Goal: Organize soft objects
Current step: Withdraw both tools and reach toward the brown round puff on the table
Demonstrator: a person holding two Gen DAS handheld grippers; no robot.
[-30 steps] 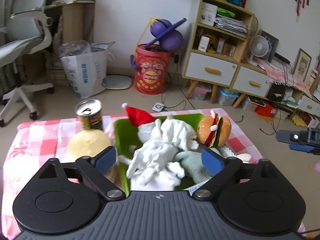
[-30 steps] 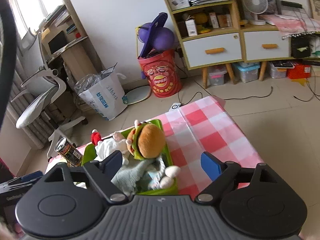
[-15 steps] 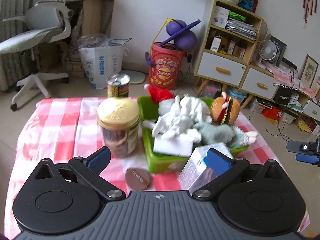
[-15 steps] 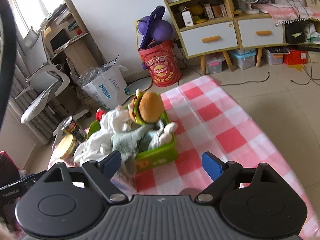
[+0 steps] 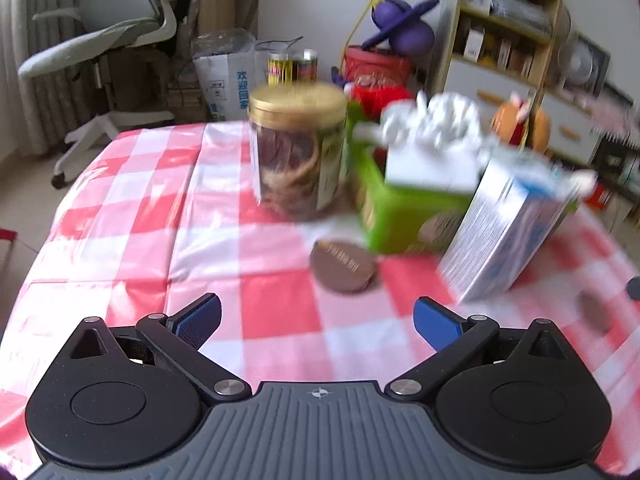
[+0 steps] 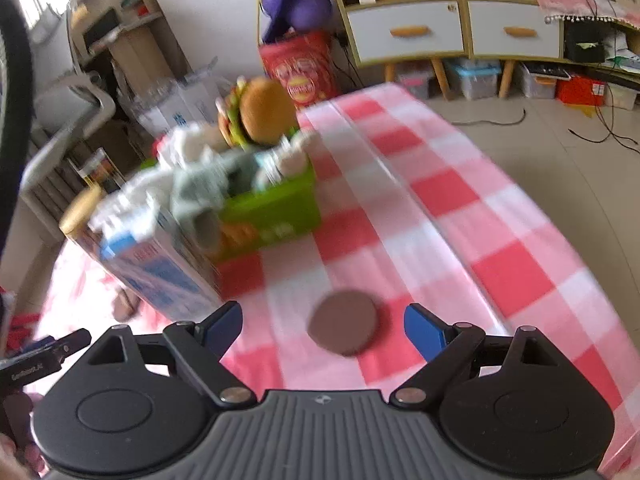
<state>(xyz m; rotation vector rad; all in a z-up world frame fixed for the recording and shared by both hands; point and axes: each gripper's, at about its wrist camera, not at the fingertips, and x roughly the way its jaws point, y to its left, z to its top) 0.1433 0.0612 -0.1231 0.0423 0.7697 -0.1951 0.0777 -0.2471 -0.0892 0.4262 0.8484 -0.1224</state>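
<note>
Both grippers are wide open and hold nothing. The left gripper [image 5: 316, 318] hangs over the checked tablecloth [image 5: 132, 200], and the right gripper [image 6: 323, 326] is above a brown disc [image 6: 343, 328]. The soft toys, among them a burger plush [image 6: 260, 112] and a white plush [image 5: 432, 128], lie piled in the green bin [image 6: 276, 216]. A blue-white box [image 5: 508, 232] leans beside the bin, perhaps touching it; the blur hides this.

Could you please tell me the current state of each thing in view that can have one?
left gripper: open, empty, above the tablecloth.
right gripper: open, empty.
green bin: upright, heaped with soft toys.
burger plush: on top of the heap.
jar: upright, gold lid on.
blue-and-white box: tilted, against the bin.
brown disc: lying flat.
</note>
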